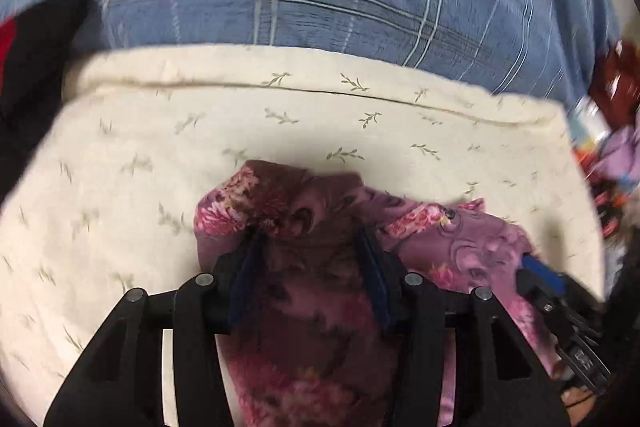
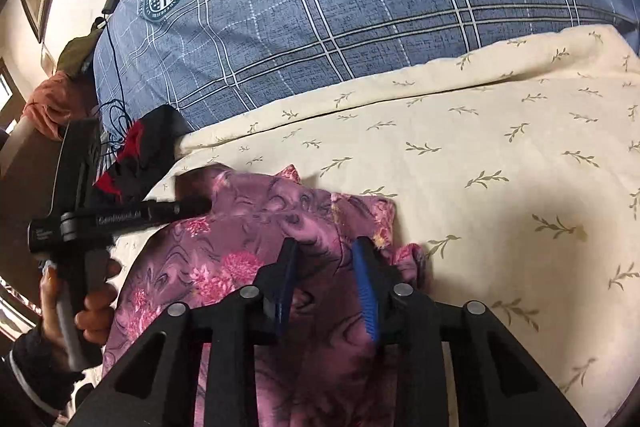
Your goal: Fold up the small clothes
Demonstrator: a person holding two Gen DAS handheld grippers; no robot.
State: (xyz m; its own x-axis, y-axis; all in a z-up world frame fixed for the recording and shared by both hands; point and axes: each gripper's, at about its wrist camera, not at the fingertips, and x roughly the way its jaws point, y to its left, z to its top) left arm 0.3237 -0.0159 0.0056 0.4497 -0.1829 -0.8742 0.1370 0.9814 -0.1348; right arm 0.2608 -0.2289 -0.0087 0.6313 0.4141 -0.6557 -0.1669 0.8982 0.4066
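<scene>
Had purple floral soft-fabric garment (image 2: 240, 247) bunched on cream leaf-print bedsheet (image 2: 480, 155), no neat fold yet. My left gripper (image 1: 310, 239) and right gripper (image 2: 326, 247) each half-open, cloth between fingers; firm pinch: couldn't tell. Most folding remained.

Lit softly and evenly from above, with short dark shadows close under the floral garment (image 2: 256, 251). Smeared by motion blur throughout the left wrist view, sharper in the right. Bent strongly and darkened toward the fisheye corners.
</scene>
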